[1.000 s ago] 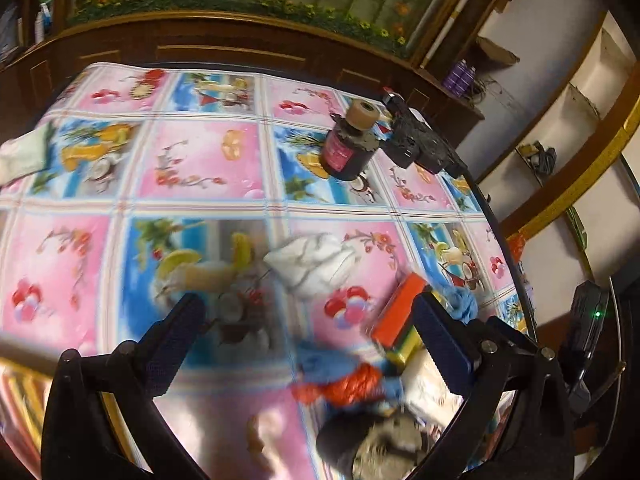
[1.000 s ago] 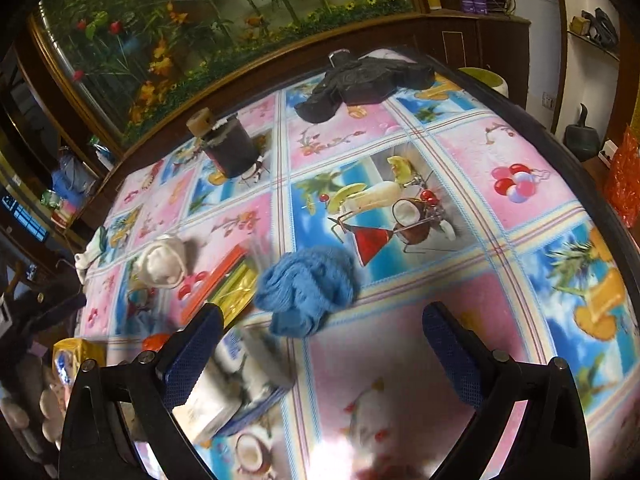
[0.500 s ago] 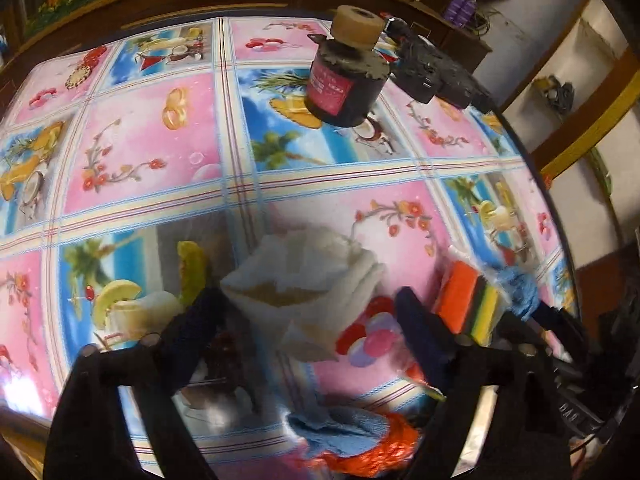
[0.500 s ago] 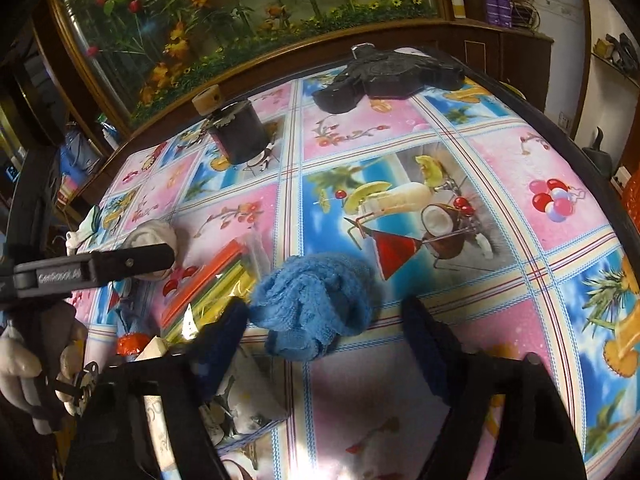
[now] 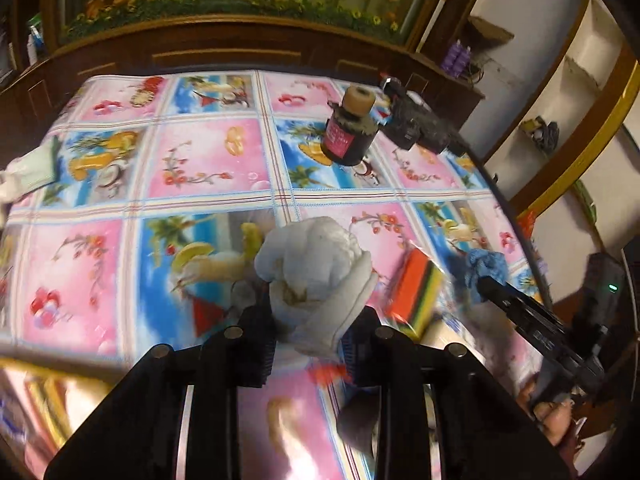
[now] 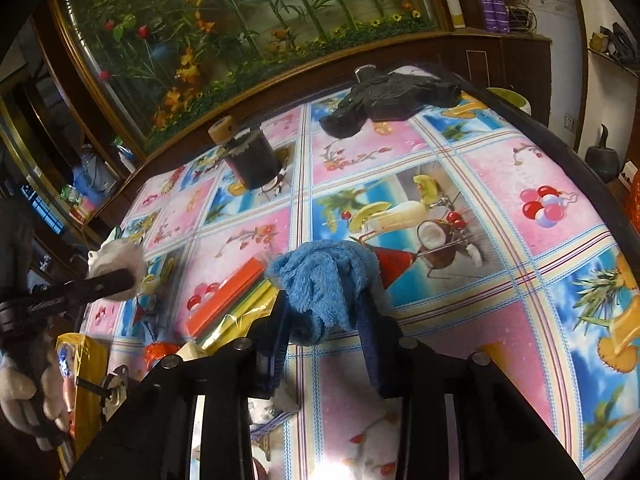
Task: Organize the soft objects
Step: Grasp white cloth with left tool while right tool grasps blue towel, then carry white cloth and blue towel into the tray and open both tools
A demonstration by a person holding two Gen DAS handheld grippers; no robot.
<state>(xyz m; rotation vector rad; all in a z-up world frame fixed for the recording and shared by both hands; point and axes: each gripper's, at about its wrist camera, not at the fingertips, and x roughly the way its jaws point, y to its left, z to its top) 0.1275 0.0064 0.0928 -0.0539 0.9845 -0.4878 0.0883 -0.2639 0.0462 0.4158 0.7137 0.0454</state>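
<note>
My left gripper (image 5: 310,340) is shut on a crumpled white cloth (image 5: 316,276) and holds it over the colourful tablecloth (image 5: 200,168). The cloth also shows at the left of the right wrist view (image 6: 118,258). My right gripper (image 6: 326,332) is shut on a bunched blue knitted cloth (image 6: 324,280), which also shows at the right of the left wrist view (image 5: 486,268). Both cloths bulge out past the fingertips.
A pack of orange, yellow and green sponges (image 6: 232,300) lies between the two cloths. A dark jar with a tape roll on top (image 5: 350,132) and a black device (image 5: 420,124) stand at the far side. A pale cloth (image 5: 28,168) lies at the left edge.
Both grippers have closed: the left one on the white cloth, the right one on the blue cloth. Both were open and short of the cloths a second ago.
</note>
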